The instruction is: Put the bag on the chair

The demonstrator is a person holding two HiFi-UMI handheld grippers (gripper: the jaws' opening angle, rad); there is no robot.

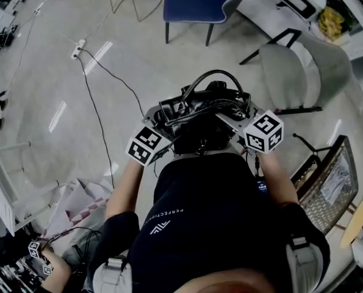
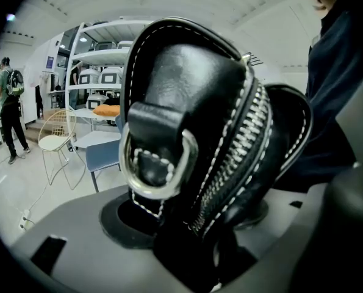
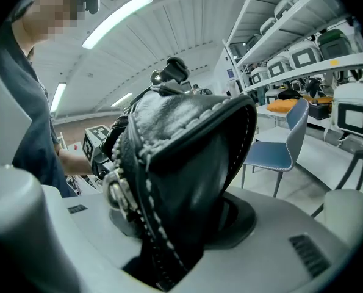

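Two tongs share the load: left tongs [image 2: 190, 224] are clamped on one end of the bag [image 1: 202, 112], by its ring and zip. The right tongs [image 3: 181, 224] are clenched on the other end, so the soft black leather hangs level between them and doesn't sag or swing. The bag is in the air in front of the person's waist, above the floor, handle arching up free, well apart from the blue chair [image 1: 196, 2] ahead. That is probably the target, though other chairs stand near, so the carry looks like the step in hand.
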